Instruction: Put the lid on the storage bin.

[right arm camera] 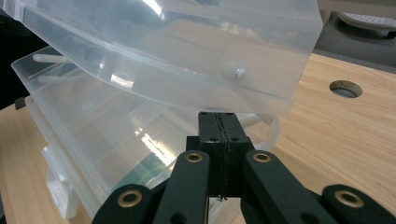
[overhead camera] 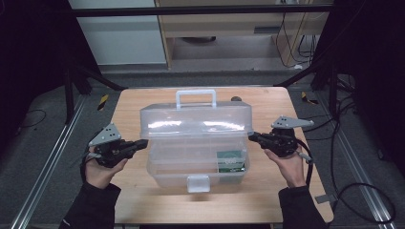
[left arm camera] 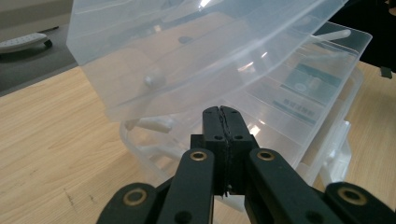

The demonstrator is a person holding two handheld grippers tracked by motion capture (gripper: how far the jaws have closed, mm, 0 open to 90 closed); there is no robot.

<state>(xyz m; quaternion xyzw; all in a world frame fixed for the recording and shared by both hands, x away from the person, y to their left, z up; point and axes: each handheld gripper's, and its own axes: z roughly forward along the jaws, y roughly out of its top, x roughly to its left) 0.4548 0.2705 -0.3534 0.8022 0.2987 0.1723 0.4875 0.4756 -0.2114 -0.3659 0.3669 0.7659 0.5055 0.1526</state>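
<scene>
Jaws pressed fully together and gripping nothing, the left gripper (overhead camera: 142, 143) and right gripper (overhead camera: 253, 137) are flanking the clear plastic toolbox (overhead camera: 197, 143) at mid-bench (overhead camera: 138, 200), apparently propping its half-raised lid (overhead camera: 196, 119) from both ends, though contact is unclear.

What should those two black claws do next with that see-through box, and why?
Probably ease the lid further back together. Both the left gripper and the right gripper are shut, one at each end of the clear box, and its lid stands half raised.
</scene>
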